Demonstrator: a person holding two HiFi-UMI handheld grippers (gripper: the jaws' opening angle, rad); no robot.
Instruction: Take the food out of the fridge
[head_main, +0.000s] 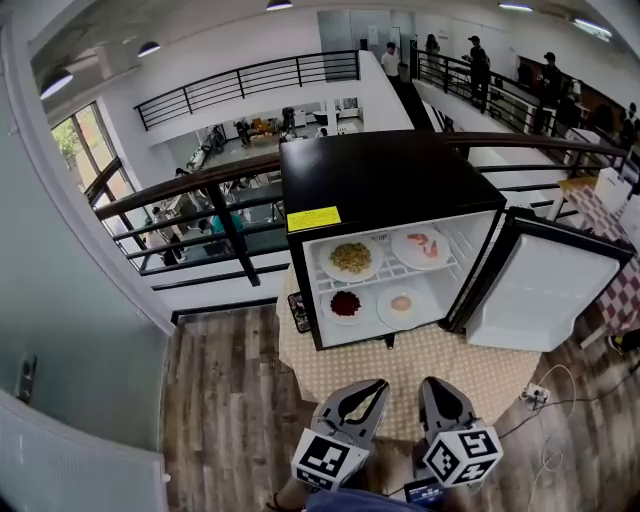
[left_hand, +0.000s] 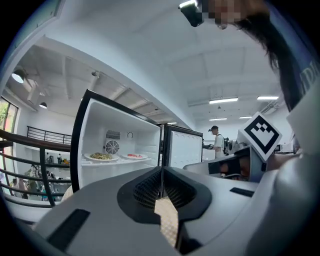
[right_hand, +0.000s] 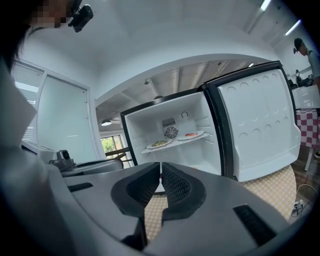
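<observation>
Left gripper (left_hand: 161, 172): jaws pressed together, ribbed black pads meeting along one thin line, gripping nothing, touching nothing. Right gripper (right_hand: 160, 170) alike: jaws closed tip to tip, empty. Both cased in smooth grey plastic, each carrying a marker cube (head_main: 328, 460) of black-and-white squares at the back. Side by side near the front edge of the desk (head_main: 440, 370), pointing at the fridge.

On the desk, over a beige small-checked cloth: a boxy mini fridge (head_main: 385, 175), glossy black outside, white moulded plastic inside, with a yellow rectangular sticker (head_main: 314, 218) at the top left of its front frame. Door (head_main: 545, 295) swung wide to the right, its white liner marked with round dimples. Round fan grille (left_hand: 112, 147) on the back wall.

Food inside the fridge, well apart from both grippers. On the upper shelf: a round white plate of yellowish noodles (head_main: 351, 258) at left, a plate of pink pieces (head_main: 421, 247) just beside it at right. On the fridge floor below: a plate of dark red food (head_main: 346, 304) at left, a plate with a pale pinkish round (head_main: 400, 303) at right.

Under the desk, grey-brown wood-plank floor (head_main: 230, 400); behind the fridge, a dark metal railing (head_main: 226, 228).
</observation>
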